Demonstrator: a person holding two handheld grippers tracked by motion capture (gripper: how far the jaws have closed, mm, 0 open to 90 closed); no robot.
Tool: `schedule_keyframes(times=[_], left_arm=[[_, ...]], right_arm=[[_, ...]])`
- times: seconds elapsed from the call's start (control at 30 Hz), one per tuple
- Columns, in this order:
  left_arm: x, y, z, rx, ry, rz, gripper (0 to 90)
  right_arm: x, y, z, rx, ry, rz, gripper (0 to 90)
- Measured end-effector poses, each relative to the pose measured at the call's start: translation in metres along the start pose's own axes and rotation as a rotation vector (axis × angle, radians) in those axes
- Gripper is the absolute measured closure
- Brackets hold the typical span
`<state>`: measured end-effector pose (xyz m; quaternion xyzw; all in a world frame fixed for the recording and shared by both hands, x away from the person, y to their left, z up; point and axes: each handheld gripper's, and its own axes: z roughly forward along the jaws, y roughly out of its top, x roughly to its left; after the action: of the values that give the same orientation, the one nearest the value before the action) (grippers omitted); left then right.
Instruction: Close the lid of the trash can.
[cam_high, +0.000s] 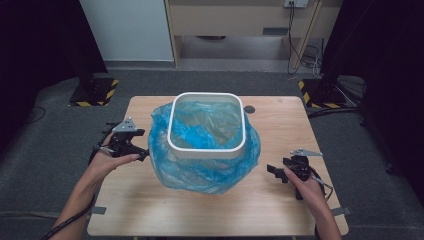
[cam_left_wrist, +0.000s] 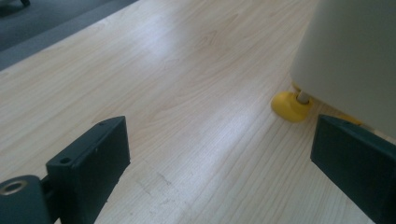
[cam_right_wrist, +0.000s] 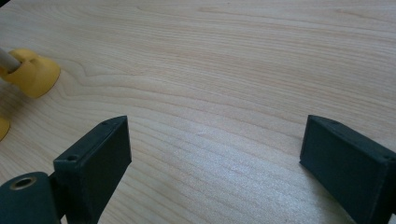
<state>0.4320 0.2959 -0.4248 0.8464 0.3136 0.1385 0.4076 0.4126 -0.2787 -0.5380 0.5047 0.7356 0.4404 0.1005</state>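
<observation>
High view: white bin (cam_high: 206, 148) base hidden under blue bag (cam_high: 205, 172), both grippers wide, empty.

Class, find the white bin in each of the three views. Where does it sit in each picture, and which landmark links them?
High view: the white bin sits at the table's centre, far half.
Left gripper view: its pale wall takes the upper right, above a yellow foot.
Right gripper view: a similar yellow foot at the left edge; whether it is the bin's I cannot tell.
Shared landmark: the wooden tabletop.
</observation>
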Motion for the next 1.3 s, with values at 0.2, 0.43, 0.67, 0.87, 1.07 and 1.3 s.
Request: schedule_keyframes(times=[0.2,0.43,0.67,0.87,1.07,1.3], left_arm=[[-0.002,-0.01,0.007,0.015,-0.003,-0.002,4.0],[-0.004,-0.02,0.015,0.029,0.0,-0.003,4.0],[-0.006,-0.032,0.023,0.037,0.002,-0.012,4.1],[-0.006,-0.042,0.027,0.047,0.001,-0.021,4.0],[-0.004,-0.059,0.033,0.056,0.003,-0.049,4.0],[-0.002,-0.078,0.04,0.082,0.011,-0.073,4.0]], right_arm=[[0.0,0.0,0.0,0.0,-0.002,-0.002,8.5],[0.0,0.0,0.0,0.001,-0.003,-0.007,8.5],[0.001,0.0,0.0,0.002,-0.007,-0.009,8.5],[0.001,0.0,0.0,0.003,-0.008,-0.012,8.5],[0.001,0.0,0.0,0.003,-0.007,-0.01,8.5],[0.001,0.0,0.0,0.005,-0.008,-0.012,8.4]])
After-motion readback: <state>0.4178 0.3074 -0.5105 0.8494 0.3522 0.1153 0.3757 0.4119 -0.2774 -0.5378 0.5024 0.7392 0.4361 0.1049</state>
